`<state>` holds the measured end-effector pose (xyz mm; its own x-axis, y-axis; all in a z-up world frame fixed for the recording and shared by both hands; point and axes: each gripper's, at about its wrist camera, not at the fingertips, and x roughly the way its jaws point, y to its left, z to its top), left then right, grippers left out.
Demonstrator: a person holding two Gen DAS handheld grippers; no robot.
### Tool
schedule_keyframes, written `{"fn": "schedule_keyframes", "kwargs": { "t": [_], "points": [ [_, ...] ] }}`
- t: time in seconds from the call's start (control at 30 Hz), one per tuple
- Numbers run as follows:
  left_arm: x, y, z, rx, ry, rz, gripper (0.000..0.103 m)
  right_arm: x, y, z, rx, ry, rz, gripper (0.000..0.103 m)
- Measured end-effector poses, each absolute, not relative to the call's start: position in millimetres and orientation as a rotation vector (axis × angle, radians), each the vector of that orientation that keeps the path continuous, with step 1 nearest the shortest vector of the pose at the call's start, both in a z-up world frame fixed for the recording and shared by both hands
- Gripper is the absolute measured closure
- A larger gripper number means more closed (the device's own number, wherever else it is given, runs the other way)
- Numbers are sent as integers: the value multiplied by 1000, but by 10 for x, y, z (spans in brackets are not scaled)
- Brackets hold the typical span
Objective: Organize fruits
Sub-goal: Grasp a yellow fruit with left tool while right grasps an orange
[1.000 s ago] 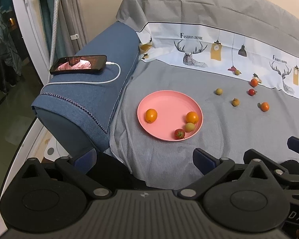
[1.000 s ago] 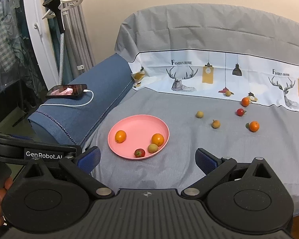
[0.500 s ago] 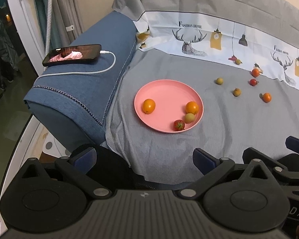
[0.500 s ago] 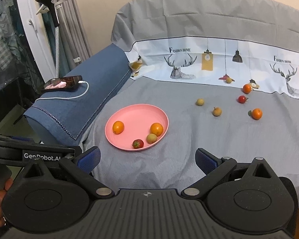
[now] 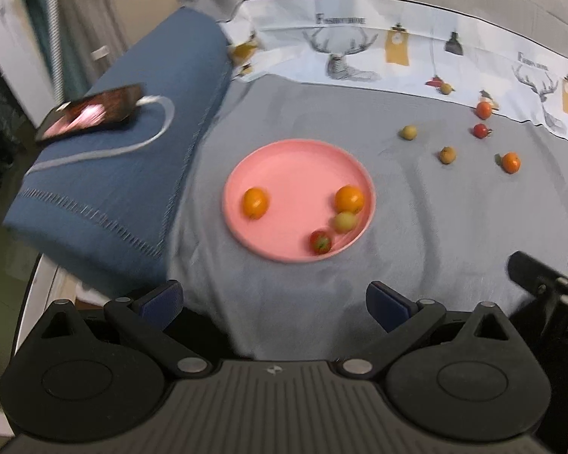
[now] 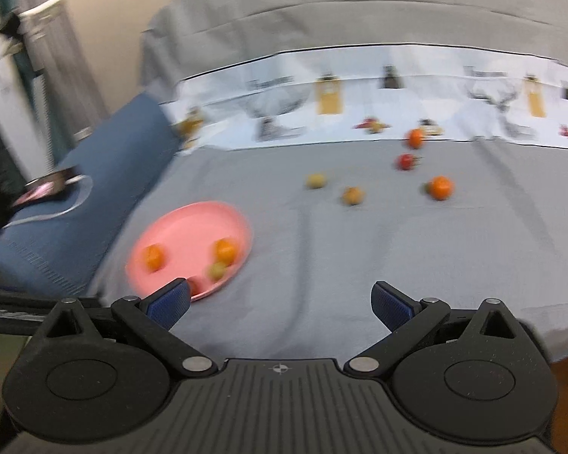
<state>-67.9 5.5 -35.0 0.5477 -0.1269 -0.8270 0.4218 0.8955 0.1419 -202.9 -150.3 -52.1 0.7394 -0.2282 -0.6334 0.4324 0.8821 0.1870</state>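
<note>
A pink plate [image 5: 295,159] lies on the grey sofa cover and holds two oranges [image 5: 255,202] [image 5: 349,199], a green fruit [image 5: 344,221] and a red one [image 5: 320,242]. It also shows in the right wrist view [image 6: 193,227]. Several loose fruits lie to the right: a green one [image 6: 315,181], a brownish one [image 6: 353,195], an orange [image 6: 440,187], a red one [image 6: 406,161]. My left gripper [image 5: 274,300] is open and empty, short of the plate. My right gripper [image 6: 280,302] is open and empty, over the seat's front.
A blue cushion [image 5: 132,143] on the left carries a lit phone [image 5: 91,111] with a white cable. The sofa back has a white printed band [image 5: 397,49]. A curtain and phone stand [image 6: 38,15] are at the far left.
Both grippers have moved forward toward the sofa. The right one has swung right, so the plate sits lower left in its view. Both views are blurred by motion. Fruits have not moved.
</note>
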Motion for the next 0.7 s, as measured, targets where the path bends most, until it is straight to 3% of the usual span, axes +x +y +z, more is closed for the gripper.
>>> {"fn": "schedule_keyframes", "kwargs": {
  "t": [0.33, 0.7],
  "points": [
    [6, -1477, -678, 360, 961, -534, 0, -1685, -2920, -865, 375, 638, -652, 1],
    [880, -2958, -1900, 472, 1023, -646, 0, -717, -4114, -1784, 300, 676, -804, 1]
  ]
}}
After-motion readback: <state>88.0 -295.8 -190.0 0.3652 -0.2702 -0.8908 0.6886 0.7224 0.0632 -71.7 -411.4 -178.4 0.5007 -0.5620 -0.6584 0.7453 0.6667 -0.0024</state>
